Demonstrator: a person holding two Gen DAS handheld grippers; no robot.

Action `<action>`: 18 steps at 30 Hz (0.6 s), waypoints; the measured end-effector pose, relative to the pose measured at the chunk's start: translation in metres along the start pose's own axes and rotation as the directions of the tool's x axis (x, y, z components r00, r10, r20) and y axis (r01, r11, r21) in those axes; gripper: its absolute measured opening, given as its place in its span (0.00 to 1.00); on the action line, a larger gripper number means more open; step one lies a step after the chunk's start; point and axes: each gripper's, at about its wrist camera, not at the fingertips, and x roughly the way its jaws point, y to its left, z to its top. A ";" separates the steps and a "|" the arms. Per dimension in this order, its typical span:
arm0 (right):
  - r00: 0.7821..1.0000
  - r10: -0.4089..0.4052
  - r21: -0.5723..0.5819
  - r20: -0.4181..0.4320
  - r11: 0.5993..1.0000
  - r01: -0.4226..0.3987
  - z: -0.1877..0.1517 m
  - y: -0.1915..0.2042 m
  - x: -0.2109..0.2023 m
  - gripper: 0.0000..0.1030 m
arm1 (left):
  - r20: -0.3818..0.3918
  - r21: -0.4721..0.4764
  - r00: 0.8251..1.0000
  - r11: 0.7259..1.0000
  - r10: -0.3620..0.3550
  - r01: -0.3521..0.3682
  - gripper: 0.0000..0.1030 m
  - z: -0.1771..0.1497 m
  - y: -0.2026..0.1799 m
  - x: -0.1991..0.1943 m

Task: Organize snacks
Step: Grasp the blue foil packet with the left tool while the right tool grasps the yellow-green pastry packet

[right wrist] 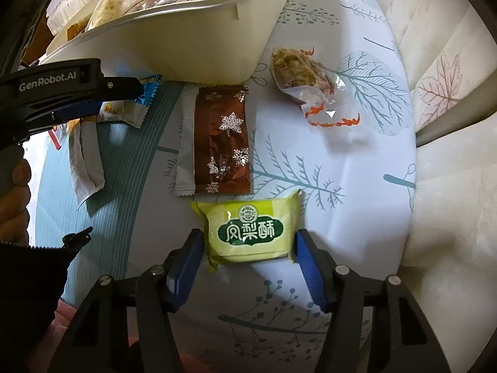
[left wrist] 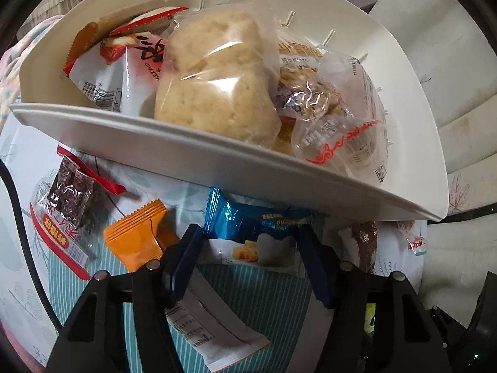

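Straddling the green pack [right wrist: 251,230], the right claw [right wrist: 247,248] points almost straight down at the cloth [right wrist: 357,217]. Its blue pads [right wrist: 186,264] stand at the pack's two short ends, just touching the crimped edges at most; no squeeze shows in the wrapper, so the pack looks bracketed, not yet held. It lies flat, label up, which leaves the short ends as the easy places to pinch.

Just ahead of that claw lies the brown bar [right wrist: 222,143], lengthwise, with a grey wrapper edge beside it. Further ahead and to the right sits a clear-wrapped crisp cake [right wrist: 298,71]. Straight ahead stands the white bin [right wrist: 192,49], already holding several snacks, the likely home for each loose one.

The left claw [left wrist: 248,248] also stands half open, tilted steeply down, with the blue pack [left wrist: 257,233] between its pads [left wrist: 186,248]. One pad meets the pack's crimped end, the other sits at its far edge, and whether they press cannot be told. A white pack [left wrist: 214,335] lies under that claw, nearer the camera. To its left are an orange pack [left wrist: 136,236] and a dark seaweed snack [left wrist: 68,199]. The bin's rim [left wrist: 217,168] rises right ahead, close enough that a short lift would probably clear it.

Both claws seem set to pinch one snack each.
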 end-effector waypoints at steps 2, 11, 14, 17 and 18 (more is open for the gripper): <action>1.000 -0.002 0.001 0.001 1.000 0.002 -0.001 0.000 0.000 0.56 | -0.001 -0.002 1.000 1.000 -0.009 0.009 0.57 0.000 -0.001 0.001; 1.000 0.003 0.033 -0.001 0.999 -0.003 -0.002 -0.004 -0.009 0.52 | 0.010 0.008 0.999 0.999 -0.034 0.034 0.36 -0.009 0.006 -0.003; 1.000 0.003 0.047 -0.003 0.999 -0.003 -0.003 -0.005 -0.014 0.51 | 0.013 0.012 0.999 0.999 -0.040 0.040 0.34 -0.012 0.008 -0.004; 1.000 0.004 0.066 -0.003 0.998 -0.004 -0.007 -0.008 -0.019 0.51 | 0.010 0.012 0.999 0.999 -0.052 0.051 0.32 -0.013 0.003 -0.010; 1.000 0.005 0.074 0.001 0.997 -0.005 -0.008 -0.009 -0.021 0.51 | 0.008 0.012 0.999 0.999 -0.053 0.053 0.31 -0.016 0.004 -0.012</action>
